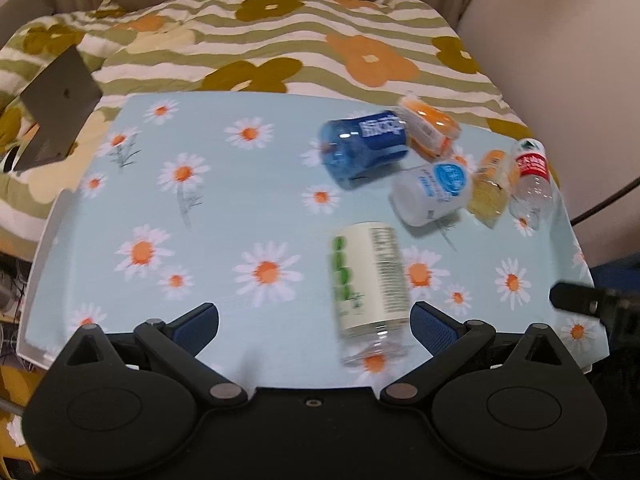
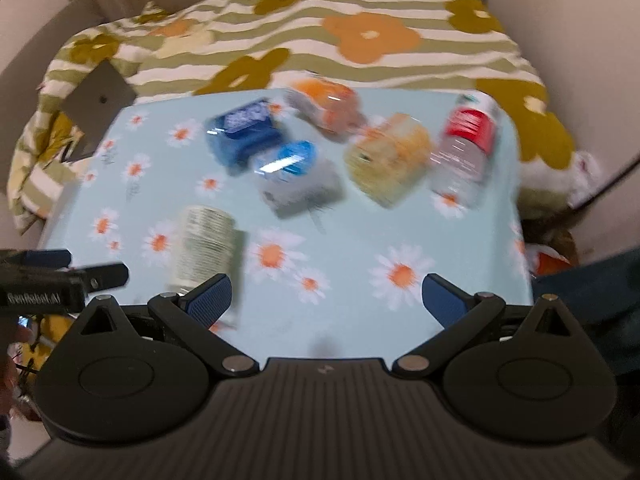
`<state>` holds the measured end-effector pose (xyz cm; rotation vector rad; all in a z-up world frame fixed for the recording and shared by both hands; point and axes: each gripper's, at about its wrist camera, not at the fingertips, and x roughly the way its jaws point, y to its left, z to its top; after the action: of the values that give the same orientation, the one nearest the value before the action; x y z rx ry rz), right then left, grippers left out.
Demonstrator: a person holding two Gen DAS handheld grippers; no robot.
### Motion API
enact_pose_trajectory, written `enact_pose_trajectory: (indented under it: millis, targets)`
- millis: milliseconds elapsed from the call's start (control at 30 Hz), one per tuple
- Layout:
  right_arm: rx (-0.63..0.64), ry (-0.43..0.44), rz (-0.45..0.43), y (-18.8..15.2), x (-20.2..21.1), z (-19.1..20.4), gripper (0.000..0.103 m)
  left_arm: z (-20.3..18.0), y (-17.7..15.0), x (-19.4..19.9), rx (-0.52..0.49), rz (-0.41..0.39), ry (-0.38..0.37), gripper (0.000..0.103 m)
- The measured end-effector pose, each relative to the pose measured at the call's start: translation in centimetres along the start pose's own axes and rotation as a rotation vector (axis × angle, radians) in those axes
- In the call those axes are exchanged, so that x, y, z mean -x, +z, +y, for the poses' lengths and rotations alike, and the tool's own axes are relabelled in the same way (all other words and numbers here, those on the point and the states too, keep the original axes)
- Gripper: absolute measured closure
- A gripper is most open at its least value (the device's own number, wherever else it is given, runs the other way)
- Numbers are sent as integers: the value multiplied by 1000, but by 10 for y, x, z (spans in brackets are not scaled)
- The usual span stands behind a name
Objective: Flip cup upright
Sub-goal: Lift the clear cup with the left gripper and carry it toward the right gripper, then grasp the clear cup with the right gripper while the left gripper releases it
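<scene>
A clear cup with a white and green label (image 1: 370, 288) lies on its side on the daisy tablecloth (image 1: 224, 208), just in front of my left gripper (image 1: 314, 322), nearer its right finger. The left gripper is open and empty. The same cup shows blurred in the right wrist view (image 2: 206, 248), ahead of the left finger of my right gripper (image 2: 328, 300), which is open and empty. The left gripper's tip (image 2: 60, 276) shows at that view's left edge, and the right gripper's tip (image 1: 576, 300) at the left view's right edge.
Further back lie a blue cup (image 1: 364, 148), a white container with a blue lid (image 1: 434, 192), two orange-yellow cups (image 1: 430, 126) (image 1: 490, 186) and a red-labelled clear bottle (image 1: 530, 178). A flowered blanket (image 1: 280, 40) lies behind the table. A grey laptop (image 1: 60, 108) stands at the left.
</scene>
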<state>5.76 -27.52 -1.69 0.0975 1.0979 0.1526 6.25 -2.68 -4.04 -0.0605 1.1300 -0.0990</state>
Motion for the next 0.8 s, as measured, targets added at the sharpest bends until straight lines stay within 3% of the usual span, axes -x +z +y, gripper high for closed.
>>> enact_pose_trajectory:
  millis: [200, 467, 733, 800]
  targets:
    - [-2, 77, 124, 33, -36, 38, 0, 42, -4, 2, 37, -9, 5, 0]
    - [-83, 151, 314, 61, -121, 71, 0, 85, -17, -5, 82, 18, 9, 0]
    - [-133, 172, 371, 67, -159, 79, 1, 109, -23, -11, 144, 38, 11, 0]
    - [-143, 180, 376, 68, -163, 79, 6, 110, -23, -12, 143, 40, 14, 0]
